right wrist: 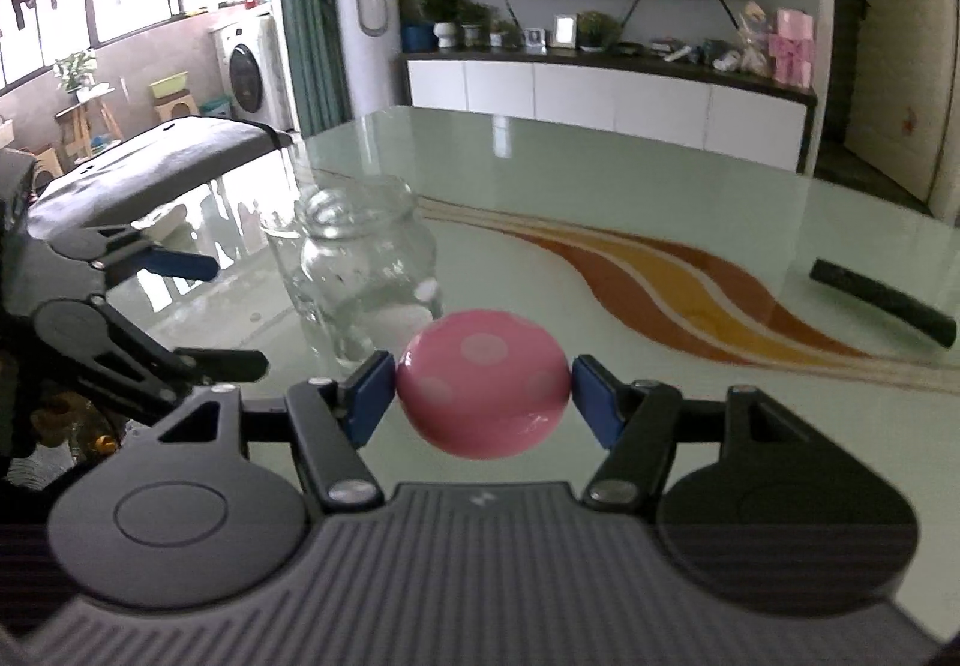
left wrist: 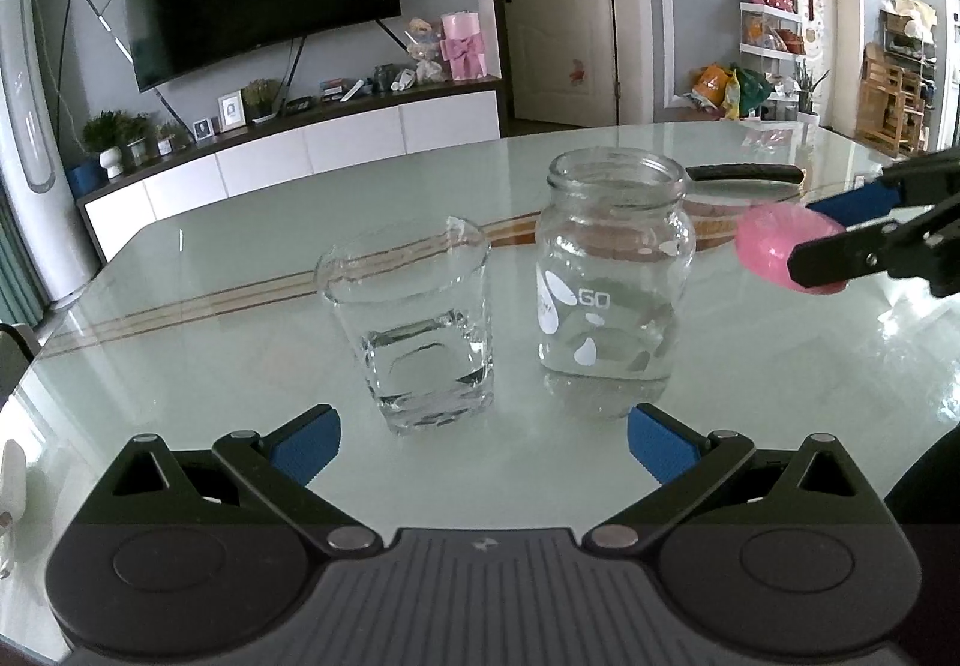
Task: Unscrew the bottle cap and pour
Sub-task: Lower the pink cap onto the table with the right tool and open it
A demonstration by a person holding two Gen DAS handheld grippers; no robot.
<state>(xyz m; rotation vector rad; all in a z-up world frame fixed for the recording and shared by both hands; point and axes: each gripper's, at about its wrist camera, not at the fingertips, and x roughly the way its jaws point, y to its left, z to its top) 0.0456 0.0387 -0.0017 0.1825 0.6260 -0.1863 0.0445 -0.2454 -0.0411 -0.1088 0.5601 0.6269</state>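
Note:
A clear glass bottle [left wrist: 615, 288] with white spots stands open and upright on the table, a little water in it. It also shows in the right wrist view [right wrist: 366, 270]. A clear tumbler [left wrist: 414, 330] with some water stands just left of it. My left gripper [left wrist: 483, 444] is open, close in front of both, touching neither. My right gripper [right wrist: 483, 387] is shut on the pink spotted cap [right wrist: 483, 384] and holds it in the air to the right of the bottle; the cap shows in the left wrist view [left wrist: 780, 246] too.
The glass-topped table [left wrist: 240, 366] has a curved orange stripe. A black bar-shaped object [right wrist: 882, 300] lies on it beyond the bottle to the right. A TV cabinet [left wrist: 288, 156] and doors stand behind the table.

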